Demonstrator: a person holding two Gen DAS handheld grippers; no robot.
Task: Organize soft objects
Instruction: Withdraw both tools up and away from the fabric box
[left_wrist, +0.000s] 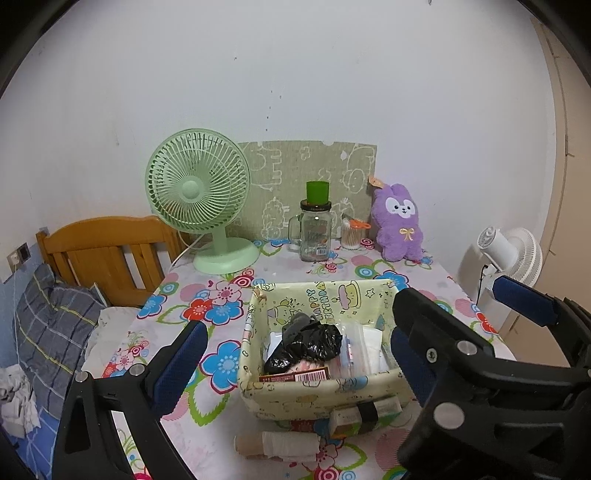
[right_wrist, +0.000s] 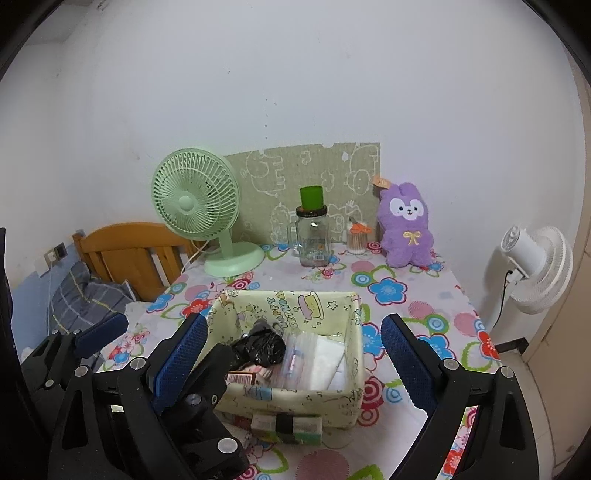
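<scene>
left gripper (left_wrist: 295, 354): held above the near table edge, jaws spread wide, nothing clamped.
right gripper (right_wrist: 291, 354): same height, jaws apart and empty; seen just right of the left one in the left wrist view.
basket (left_wrist: 255, 332): fabric, cartoon print, set near the front of the table (left_wrist: 424, 280); between both grippers' lines of sight.
basket contents: black plastic bag (left_wrist: 304, 343), zip pouch, white packets, a barcoded box; packed loosely, not sorted.
plush rabbit (left_wrist: 399, 221): purple, upright at the back right of the table against the wall, well apart from the basket; untouched.
loose items: a bandage-like roll (left_wrist: 277, 443) lies on the table just in front of the basket.
other: green fan (left_wrist: 199, 195), glass jar (left_wrist: 314, 232).
step: judged as start or approach; no soft item is gripped yet.
next move: likely a reach to the plush or the roll, jaws closed gently on the soft body, then transfer to the basket.
risk: jar stands near the plush; could be knocked.
</scene>
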